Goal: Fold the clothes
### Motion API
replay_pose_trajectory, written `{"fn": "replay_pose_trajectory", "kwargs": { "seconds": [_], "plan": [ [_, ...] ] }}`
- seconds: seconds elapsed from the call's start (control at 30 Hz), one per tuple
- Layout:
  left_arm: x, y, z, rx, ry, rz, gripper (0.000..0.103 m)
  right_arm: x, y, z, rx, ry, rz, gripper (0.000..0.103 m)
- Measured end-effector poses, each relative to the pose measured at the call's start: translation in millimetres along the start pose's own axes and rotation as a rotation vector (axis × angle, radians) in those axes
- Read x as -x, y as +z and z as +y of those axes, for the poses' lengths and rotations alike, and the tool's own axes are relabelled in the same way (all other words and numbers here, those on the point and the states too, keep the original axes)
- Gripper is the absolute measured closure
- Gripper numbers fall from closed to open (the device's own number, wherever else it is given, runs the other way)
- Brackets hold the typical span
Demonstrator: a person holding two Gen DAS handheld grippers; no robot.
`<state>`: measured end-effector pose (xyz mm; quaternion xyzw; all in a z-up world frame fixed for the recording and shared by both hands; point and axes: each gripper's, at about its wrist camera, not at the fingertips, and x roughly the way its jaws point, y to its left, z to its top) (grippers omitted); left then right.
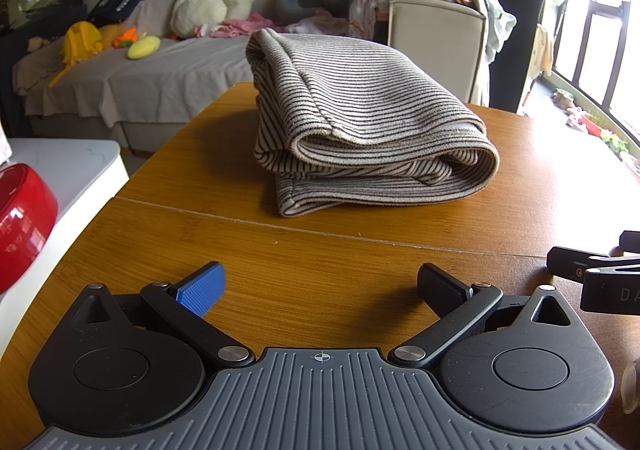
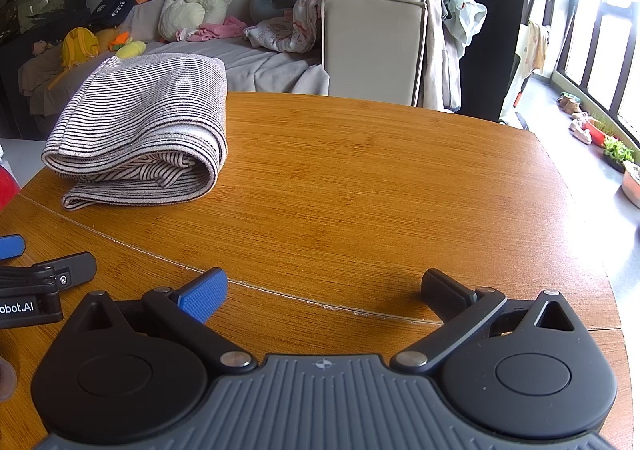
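Observation:
A brown-and-cream striped garment [image 1: 360, 126] lies folded in a thick bundle on the wooden table [image 1: 304, 262]; it also shows at the left in the right wrist view [image 2: 140, 130]. My left gripper [image 1: 320, 286] is open and empty, low over the table, a short way in front of the bundle. My right gripper [image 2: 324, 290] is open and empty, to the right of the left one and right of the bundle. The left gripper shows at the left edge of the right wrist view [image 2: 40, 270].
A red bowl [image 1: 20, 218] sits on a white surface left of the table. Behind the table stand a sofa [image 1: 160, 62] with plush toys and a beige armchair [image 2: 372, 46] heaped with clothes. A window is at the right.

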<state>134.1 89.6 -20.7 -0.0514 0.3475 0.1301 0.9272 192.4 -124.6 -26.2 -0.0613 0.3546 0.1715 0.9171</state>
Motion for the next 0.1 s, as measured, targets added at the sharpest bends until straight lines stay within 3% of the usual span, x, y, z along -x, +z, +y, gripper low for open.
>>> {"fn": "replay_pose_trajectory", "kwargs": {
  "seconds": [0.1],
  "plan": [
    [0.5,0.2,1.9,0.000,-0.018,-0.002,0.000,1.4,-1.1,1.9,-0.010,-0.014,-0.002,0.000]
  ]
}}
